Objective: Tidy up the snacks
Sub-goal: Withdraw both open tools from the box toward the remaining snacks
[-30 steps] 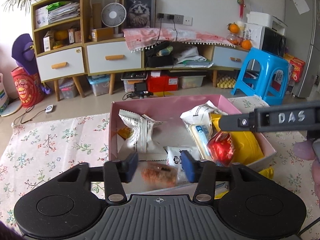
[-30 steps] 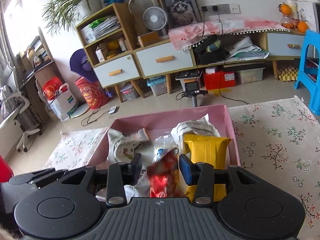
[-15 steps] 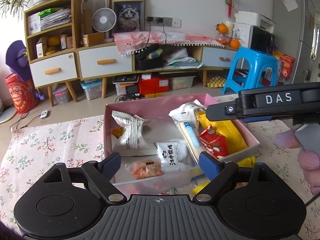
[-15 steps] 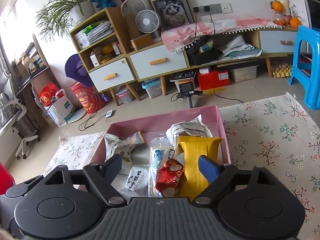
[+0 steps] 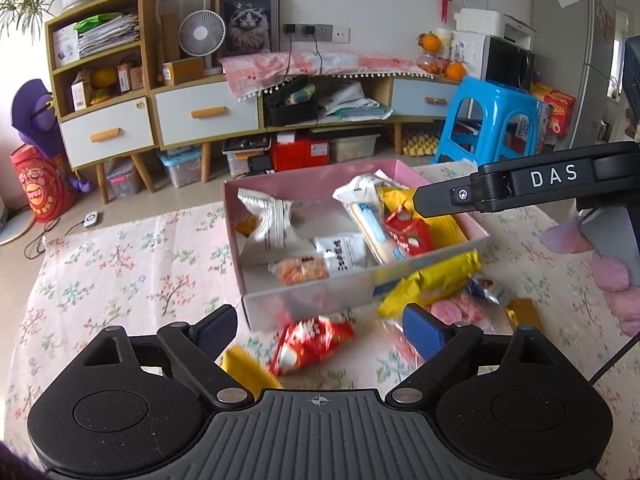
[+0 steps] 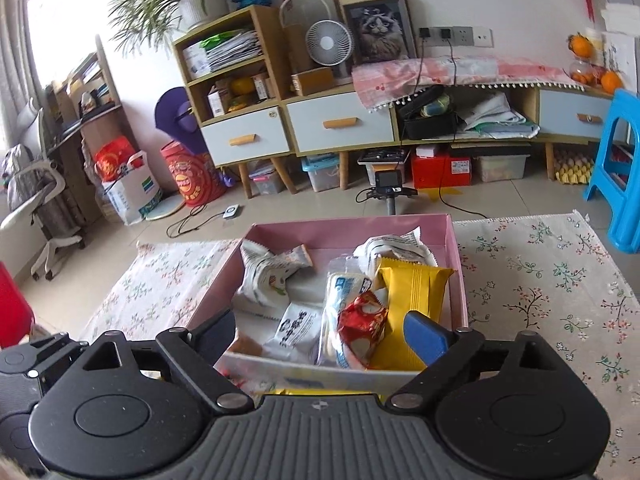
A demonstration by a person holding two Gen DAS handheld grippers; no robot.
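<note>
Both my tools, left [image 5: 318, 330] and right [image 6: 320, 332], now gape empty, pulled back from the box [image 5: 360, 300], their snacks dropped inside.

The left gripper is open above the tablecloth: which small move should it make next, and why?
Probably lower the left gripper onto the red snack packet and close on it. Its jaws stand wide apart and hold nothing, and this packet lies loose on the tablecloth, right between the fingers and just outside the pink box. The right gripper is open too, over the box.
</note>
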